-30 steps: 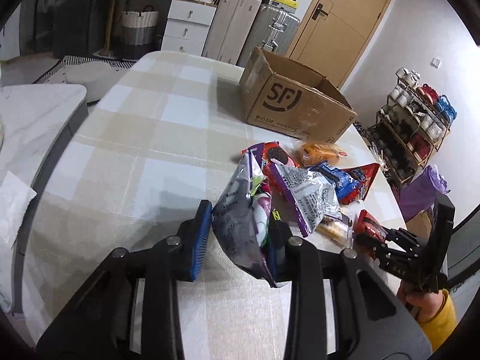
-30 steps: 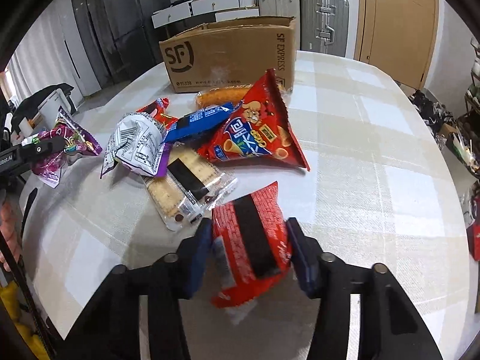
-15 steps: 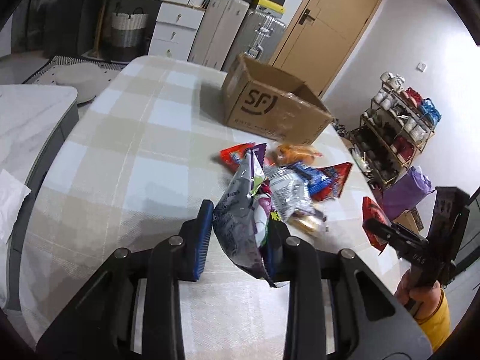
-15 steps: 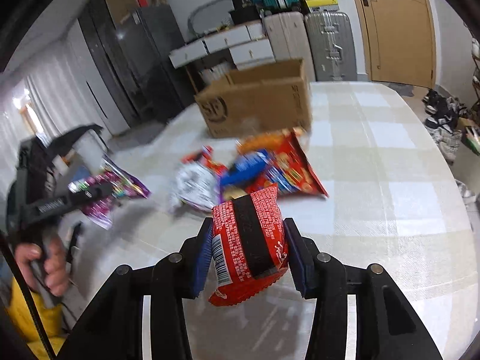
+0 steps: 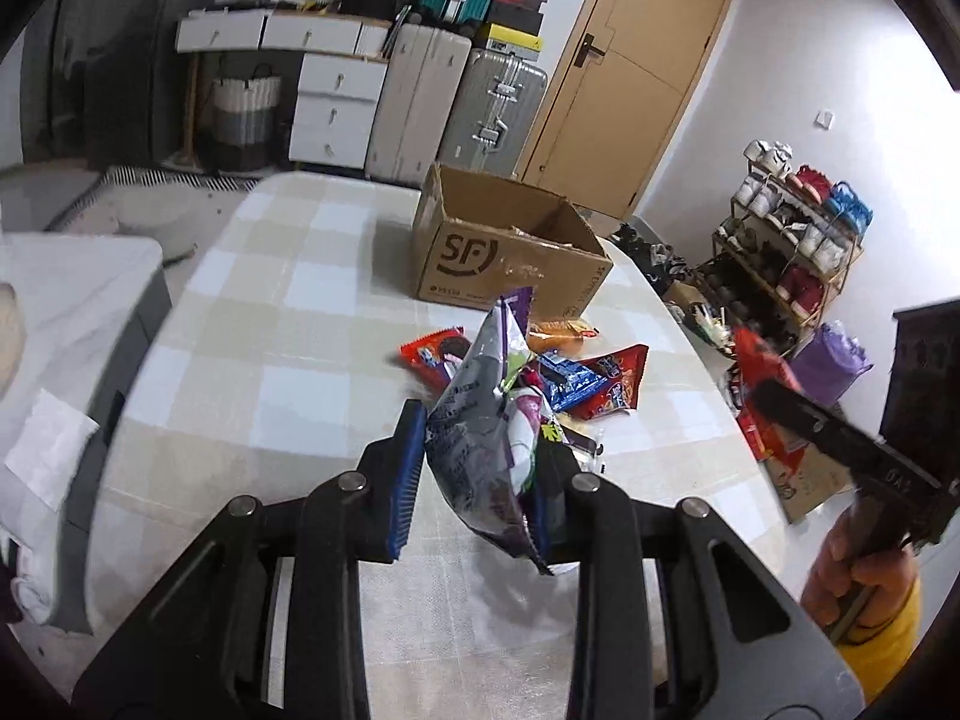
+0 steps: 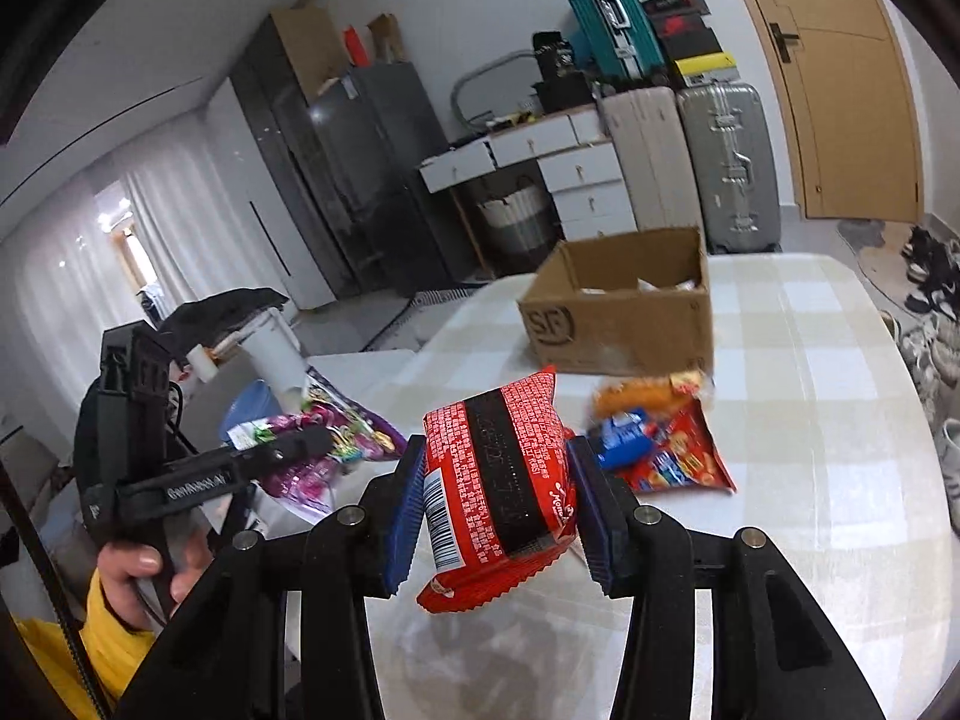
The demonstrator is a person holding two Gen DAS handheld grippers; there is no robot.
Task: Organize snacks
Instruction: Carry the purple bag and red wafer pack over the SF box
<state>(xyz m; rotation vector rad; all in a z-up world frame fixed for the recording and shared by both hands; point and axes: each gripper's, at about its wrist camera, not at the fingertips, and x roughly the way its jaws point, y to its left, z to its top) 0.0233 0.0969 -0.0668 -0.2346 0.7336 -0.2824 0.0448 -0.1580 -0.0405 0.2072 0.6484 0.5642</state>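
My left gripper (image 5: 477, 474) is shut on a purple and silver snack bag (image 5: 489, 420), held up above the checked table (image 5: 270, 330). In the right wrist view my right gripper (image 6: 498, 504) is shut on a red packet with a black band (image 6: 498, 474), also lifted off the table. The left gripper (image 6: 312, 444) with its purple bag (image 6: 336, 444) shows at the left of that view. The right gripper's arm and its red packet (image 5: 759, 372) show blurred at the right of the left wrist view. Beyond both stands an open cardboard box (image 5: 504, 252) (image 6: 624, 318).
A pile of loose snacks (image 5: 576, 372) (image 6: 654, 444) lies in front of the box: red, blue and orange packets. Past the table stand white drawers (image 5: 336, 102), suitcases (image 5: 492, 102), a door (image 5: 630, 72) and a shoe rack (image 5: 786, 234). A hand in a yellow sleeve (image 6: 114, 606) holds the left gripper.
Both grippers have risen off the table with their packets still gripped. The snack pile and the box now lie lower and farther off in both views.
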